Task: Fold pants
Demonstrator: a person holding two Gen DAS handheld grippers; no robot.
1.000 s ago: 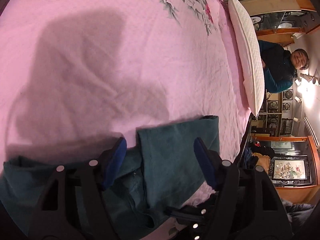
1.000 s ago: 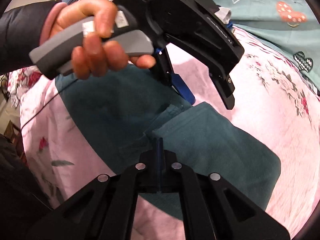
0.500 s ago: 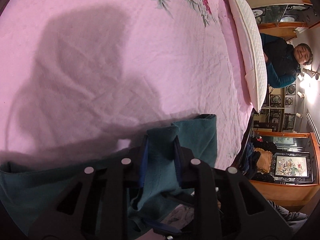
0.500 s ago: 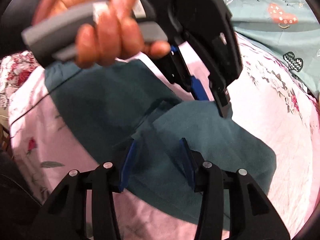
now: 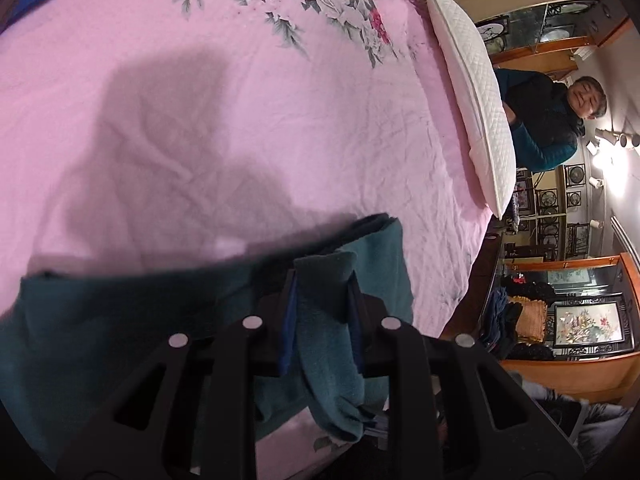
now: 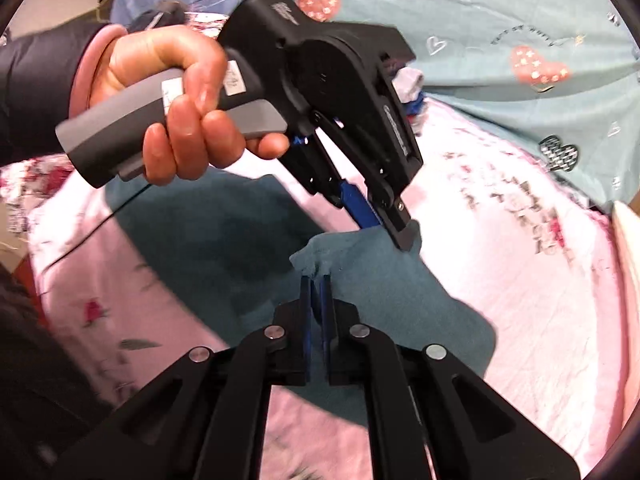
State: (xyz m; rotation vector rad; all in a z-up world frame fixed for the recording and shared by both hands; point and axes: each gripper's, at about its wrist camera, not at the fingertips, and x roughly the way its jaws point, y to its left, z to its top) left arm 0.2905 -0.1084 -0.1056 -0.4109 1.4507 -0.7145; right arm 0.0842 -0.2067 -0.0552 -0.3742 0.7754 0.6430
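The left gripper [image 5: 322, 292] and the right gripper [image 6: 316, 284] are each pinching the teal pants [image 6: 224, 232], jaws nearly closed on a bunch of cloth. Probably they are gripping neighbouring edge points so the layer is lifting evenly above the pink bedsheet [image 5: 240, 120].

Pants [image 5: 120, 320] lie on the bed [image 5: 240, 120], near its front edge. Pillow [image 5: 476, 112] along the bed's right edge; a person [image 5: 552, 120] beyond it.

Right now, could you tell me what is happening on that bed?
A person is folding dark teal pants on a pink floral bedspread. The left gripper is shut on a bunched edge of the fabric, and the right gripper pinches another raised fold. A white pillow lies along the far side, with an onlooker beyond it.
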